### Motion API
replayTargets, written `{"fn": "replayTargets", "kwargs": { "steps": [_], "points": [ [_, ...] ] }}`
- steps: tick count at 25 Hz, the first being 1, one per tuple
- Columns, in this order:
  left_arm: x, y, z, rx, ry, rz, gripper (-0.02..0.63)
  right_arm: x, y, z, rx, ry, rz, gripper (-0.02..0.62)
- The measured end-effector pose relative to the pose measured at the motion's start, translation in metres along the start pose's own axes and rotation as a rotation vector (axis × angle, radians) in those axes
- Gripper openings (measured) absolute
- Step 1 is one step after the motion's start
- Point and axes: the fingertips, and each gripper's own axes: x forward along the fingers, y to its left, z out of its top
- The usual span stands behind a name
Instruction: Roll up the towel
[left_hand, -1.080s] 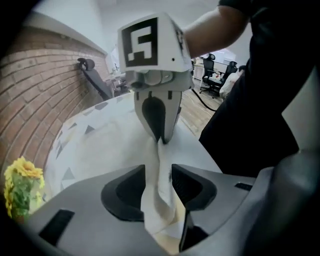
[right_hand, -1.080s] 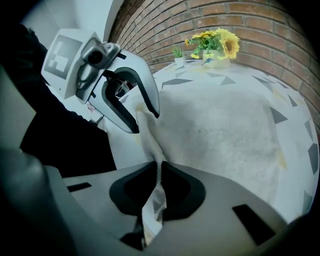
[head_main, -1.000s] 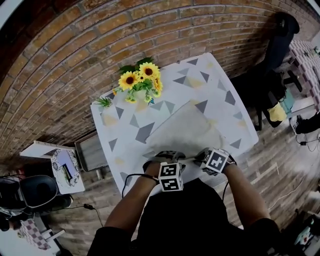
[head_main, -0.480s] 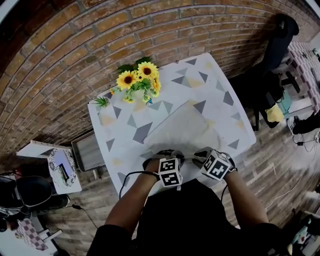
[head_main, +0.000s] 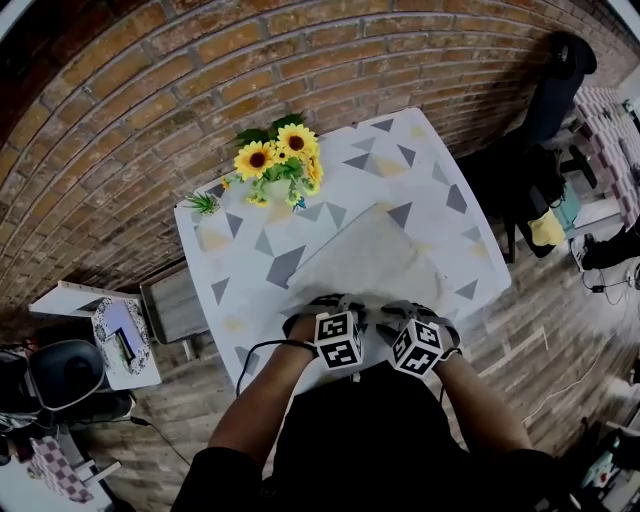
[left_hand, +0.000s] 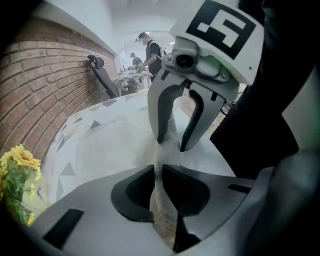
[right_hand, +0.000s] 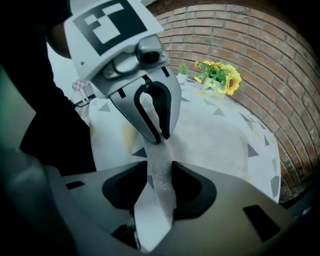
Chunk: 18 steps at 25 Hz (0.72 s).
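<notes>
A grey towel (head_main: 365, 255) lies flat on the table (head_main: 420, 170), its near edge pulled up into a narrow ridge. At that edge my left gripper (head_main: 322, 305) is shut on the ridge; cloth (left_hand: 159, 200) is pinched between its pads (left_hand: 158, 171). My right gripper (head_main: 396, 312) stands close beside it on the right. Its jaws (right_hand: 160, 167) are opening, and the towel's fold (right_hand: 161, 190) still runs loosely between them. In the right gripper view the left gripper (right_hand: 156, 136) nips the same fold just ahead.
A bunch of sunflowers (head_main: 278, 160) and a small green plant (head_main: 205, 203) stand at the table's far left corner. A dark office chair (head_main: 555, 90) is at the right, and a low side table (head_main: 120, 335) at the left. A brick wall runs behind.
My right gripper has shifted left, closer to the left gripper, and turned a little. The left gripper has stayed at the towel's near edge.
</notes>
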Motion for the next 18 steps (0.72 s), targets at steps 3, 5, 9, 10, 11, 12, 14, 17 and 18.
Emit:
{"fn": "replayTargets", "kwargs": {
  "steps": [3, 5, 9, 10, 11, 12, 14, 17, 18],
  "points": [
    [-0.005, -0.003, 0.003, 0.026, 0.000, -0.002, 0.065, 0.004, -0.010, -0.003, 0.022, 0.011, -0.015, 0.159],
    [-0.004, -0.006, 0.002, 0.040, 0.018, -0.016, 0.149, 0.004, -0.014, -0.002, 0.044, 0.006, -0.005, 0.153],
    [0.002, -0.004, 0.002, 0.058, 0.049, -0.010, 0.178, 0.004, -0.023, 0.002, 0.067, -0.002, 0.010, 0.149],
    [0.003, -0.003, 0.003, 0.061, 0.051, -0.009, 0.179, 0.003, -0.025, 0.003, 0.072, -0.005, 0.012, 0.144],
    [0.003, -0.002, 0.004, 0.068, 0.052, -0.011, 0.178, 0.003, -0.027, 0.004, 0.077, -0.008, 0.014, 0.140],
    [0.003, -0.003, 0.006, 0.076, 0.055, -0.016, 0.178, 0.003, -0.029, 0.005, 0.079, -0.009, 0.017, 0.138],
    [0.004, -0.006, 0.009, 0.090, 0.061, -0.033, 0.178, 0.004, -0.032, 0.005, 0.084, -0.007, 0.028, 0.133],
    [0.003, -0.009, 0.013, 0.086, 0.068, -0.047, 0.178, 0.006, -0.036, 0.006, 0.103, -0.011, 0.041, 0.122],
    [0.001, -0.009, 0.014, 0.077, 0.068, -0.045, 0.178, 0.006, -0.038, 0.007, 0.110, -0.013, 0.040, 0.112]
  ]
}}
